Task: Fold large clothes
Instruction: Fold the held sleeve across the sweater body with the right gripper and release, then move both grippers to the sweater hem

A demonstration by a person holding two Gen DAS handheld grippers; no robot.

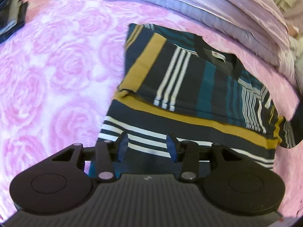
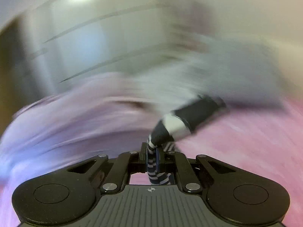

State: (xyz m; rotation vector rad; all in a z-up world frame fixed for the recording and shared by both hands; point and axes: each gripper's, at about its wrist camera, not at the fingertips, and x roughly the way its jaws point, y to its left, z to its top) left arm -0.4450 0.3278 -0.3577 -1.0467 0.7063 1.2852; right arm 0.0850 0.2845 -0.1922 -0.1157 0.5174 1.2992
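A pink rose-patterned bedspread (image 1: 56,71) covers the bed; lilac bedding (image 1: 208,5) is piled along its far edge. Beyond, blurred, perhaps a pale wall (image 2: 94,28).

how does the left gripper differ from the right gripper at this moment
The left gripper has its blue-padded fingers spread apart, while the right gripper has its fingers pressed together. The left holds nothing and hovers over the navy, mustard, teal and white striped shirt; the right pinches a bunch of that shirt's striped cloth. The left view is fairly sharp, the right heavily motion-blurred. Both are black and sit above the pink rose-patterned bedspread.
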